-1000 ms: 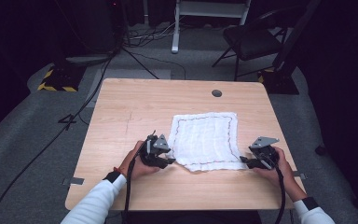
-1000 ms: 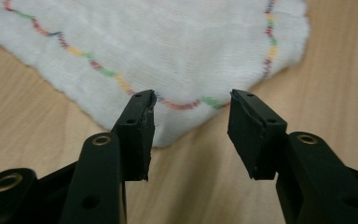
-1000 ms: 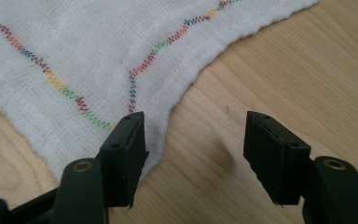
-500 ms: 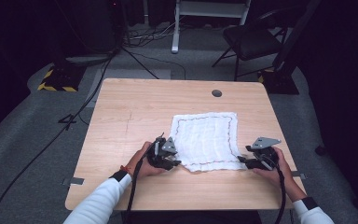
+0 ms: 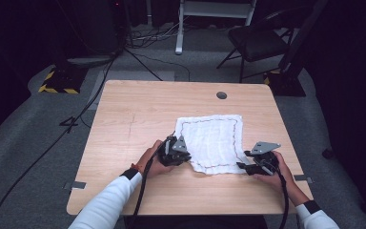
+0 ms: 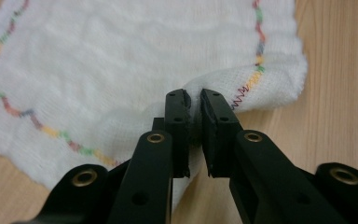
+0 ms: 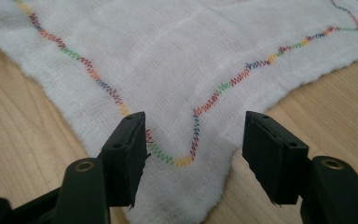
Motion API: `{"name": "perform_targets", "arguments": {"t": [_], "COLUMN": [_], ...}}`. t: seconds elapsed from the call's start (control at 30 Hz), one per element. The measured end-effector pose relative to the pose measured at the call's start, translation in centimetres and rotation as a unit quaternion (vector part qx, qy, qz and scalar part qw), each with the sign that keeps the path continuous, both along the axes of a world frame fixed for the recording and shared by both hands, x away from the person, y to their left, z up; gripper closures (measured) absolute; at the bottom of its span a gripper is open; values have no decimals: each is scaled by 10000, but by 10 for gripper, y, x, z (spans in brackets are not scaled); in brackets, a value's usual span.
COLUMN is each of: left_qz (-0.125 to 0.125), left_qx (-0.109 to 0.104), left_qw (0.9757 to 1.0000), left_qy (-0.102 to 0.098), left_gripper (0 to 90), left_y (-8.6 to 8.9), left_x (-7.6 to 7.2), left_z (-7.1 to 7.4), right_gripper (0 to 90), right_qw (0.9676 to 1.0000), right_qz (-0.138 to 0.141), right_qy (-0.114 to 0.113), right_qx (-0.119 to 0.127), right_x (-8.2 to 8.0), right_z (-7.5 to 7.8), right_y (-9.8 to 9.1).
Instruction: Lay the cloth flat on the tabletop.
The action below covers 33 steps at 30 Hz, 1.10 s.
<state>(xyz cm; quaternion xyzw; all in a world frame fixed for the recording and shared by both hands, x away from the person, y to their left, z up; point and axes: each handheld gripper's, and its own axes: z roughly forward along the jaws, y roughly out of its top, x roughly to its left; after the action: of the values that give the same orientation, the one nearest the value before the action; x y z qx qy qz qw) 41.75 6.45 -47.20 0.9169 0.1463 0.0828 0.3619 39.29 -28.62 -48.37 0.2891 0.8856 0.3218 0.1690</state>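
While the white cloth (image 5: 213,142) lies flat on the counter (image 5: 138,119) | left gripper (image 6: 193,100) fingers pinch its near-left corner; right gripper (image 7: 193,135) fingers straddle near-right corner, wide | step: corner grasp; next likely: close right.

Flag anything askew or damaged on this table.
No damage. The white cloth lies slightly skewed, and its near-left corner is bunched into a fold where the left claw pinches it. The right claw stands open around the other near corner.
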Motion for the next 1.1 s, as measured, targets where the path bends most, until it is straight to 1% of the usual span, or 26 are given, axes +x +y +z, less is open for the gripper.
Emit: {"name": "perform_targets", "arguments": {"t": [0.03, 0.07, 0.1, 0.13, 0.2, 0.23, 0.27, 0.33, 0.37, 0.4, 0.43, 0.5, 0.53, 0.57, 0.63, 0.67, 0.73, 0.8, 0.83, 0.9, 0.97, 1.0, 1.03, 1.07, 1.1], "left_qz": [13, 21, 35, 40, 2, 6, 27, 135, 158, 181, 252, 394, 454, 564, 804, 891, 988, 1075, 1067, 1060, 1025, 973, 873, 805, 689], "left_qx": [-49, -50, -68, -110, -113, -184, -205, -248, -217, -127, -84, -10, -4, -8, -58, -73, -82, -192, -222, -309, -395, -447, -456, -488, -441], "left_qw": [10000, 10000, 10000, 9999, 9999, 9996, 9993, 9991, 9992, 9995, 9994, 9989, 9986, 9981, 9965, 9958, 9949, 9937, 9938, 9938, 9939, 9942, 9951, 9956, 9966], "left_qy": [5, -22, -8, 27, 84, 224, 296, 305, 299, 233, 204, 256, 253, 245, 220, 217, 188, 267, 231, 137, 117, 57, 40, 47, 37], "left_gripper": [826, 829, 831, 832, 831, 828, 820, 806, 807, 806, 800, 742, 719, 693, 584, 526, 435, 374, 349, 333, 311, 310, 313, 341, 364], "left_y": [-2, -4, -6, -9, -14, -17, -19, -26, -30, -34, -37, -43, -44, -45, -43, -42, -39, -33, -31, -21, -14, -10, -8, -7, -7], "left_x": [4, 7, 11, 15, 24, 33, 38, 51, 55, 59, 63, 71, 72, 75, 78, 78, 77, 73, 71, 63, 57, 52, 47, 44, 38], "left_z": [2, 3, 4, 5, 7, 8, 9, 10, 10, 8, 6, 1, 0, -2, -2, -1, 2, 8, 10, 17, 21, 23, 25, 25, 25], "right_gripper": [412, 410, 410, 407, 404, 403, 403, 402, 402, 402, 402, 402, 402, 401, 400, 400, 399, 399, 399, 400, 399, 399, 400, 401, 403], "right_qw": [10000, 10000, 10000, 9999, 9998, 9998, 9997, 9994, 9993, 9991, 9991, 9989, 9988, 9988, 9987, 9986, 9985, 9984, 9984, 9984, 9984, 9984, 9983, 9983, 9983], "right_qz": [-28, -53, -67, -109, -173, -198, -239, -326, -366, -397, -417, -451, -468, -472, -503, -519, -536, -558, -555, -556, -565, -566, -575, -578, -575], "right_qy": [11, 17, 18, 22, 14, 16, 1, -29, -34, -29, -21, -44, -34, -22, 2, 15, 30, 30, 28, 26, 49, 53, 64, 61, 53], "right_qx": [-46, -76, -55, -59, -72, -76, -78, -115, -103, -111, -115, -128, -118, -111, -73, -68, -55, -68, -78, -68, -51, -44, -36, -39, -37], "right_x": [1, 2, 3, 4, 5, 6, 7, 8, 9, 9, 9, 10, 10, 11, 11, 11, 12, 12, 12, 12, 12, 12, 12, 12, 12], "right_z": [-1, -2, -3, -3, -3, -3, -3, -3, -3, -3, -3, -3, -3, -3, -3, -3, -3, -3, -3, -3, -3, -3, -3, -3, -3], "right_y": [0, -1, -1, -2, -3, -4, -5, -6, -7, -8, -9, -10, -11, -12, -14, -14, -16, -16, -16, -16, -17, -17, -17, -17, -17]}}
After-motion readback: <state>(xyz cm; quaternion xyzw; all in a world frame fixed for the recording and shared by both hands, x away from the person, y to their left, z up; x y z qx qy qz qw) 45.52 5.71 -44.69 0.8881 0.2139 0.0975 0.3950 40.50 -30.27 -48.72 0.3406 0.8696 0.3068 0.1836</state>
